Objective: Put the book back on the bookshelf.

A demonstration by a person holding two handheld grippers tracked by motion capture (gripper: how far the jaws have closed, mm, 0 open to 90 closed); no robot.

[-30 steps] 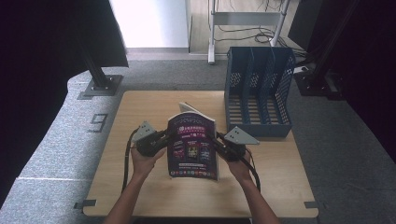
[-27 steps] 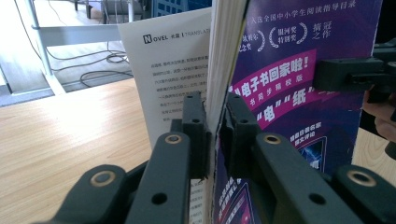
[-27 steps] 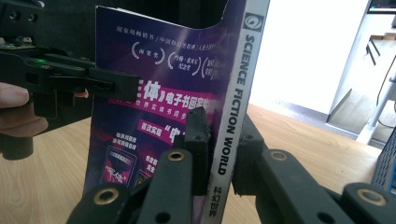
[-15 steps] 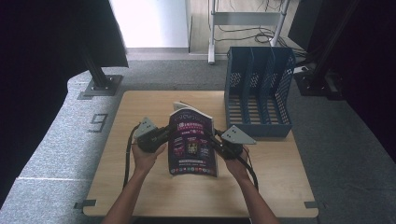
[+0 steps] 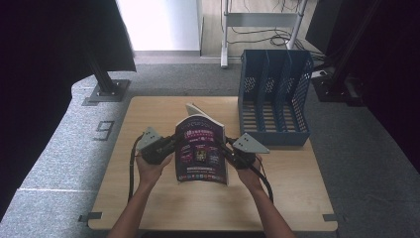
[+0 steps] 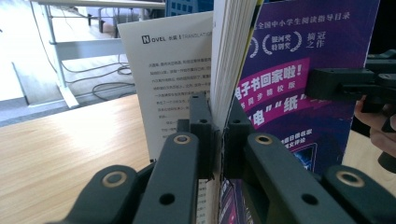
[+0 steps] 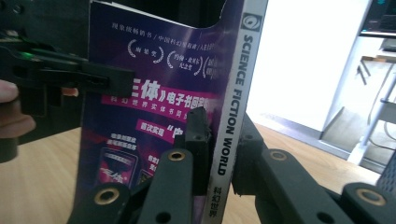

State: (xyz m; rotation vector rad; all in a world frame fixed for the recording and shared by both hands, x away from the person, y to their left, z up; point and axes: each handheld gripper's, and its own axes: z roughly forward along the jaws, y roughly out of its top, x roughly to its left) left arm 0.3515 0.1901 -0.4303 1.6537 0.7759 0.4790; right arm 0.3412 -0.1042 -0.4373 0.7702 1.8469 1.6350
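Note:
A magazine (image 5: 200, 148) with a purple cover stands upright above the wooden table (image 5: 148, 114), held between both grippers. My left gripper (image 5: 173, 145) is shut on its open page edge; in the left gripper view the jaws (image 6: 218, 121) pinch the page block and cover (image 6: 289, 70), and a white printed page (image 6: 177, 70) fans away to the left. My right gripper (image 5: 224, 148) is shut on the spine side; its own view shows the jaws (image 7: 223, 135) clamped over the grey spine strip (image 7: 233, 93).
A blue mesh file rack (image 5: 275, 99) with several slots stands at the table's back right, just behind the right hand. Bare tabletop lies to the left and in front of the magazine. Grey carpet and a stand base (image 5: 106, 91) surround the table.
The magazine has tipped slightly, so its cover looks a little narrower. Both hands stay about where they were.

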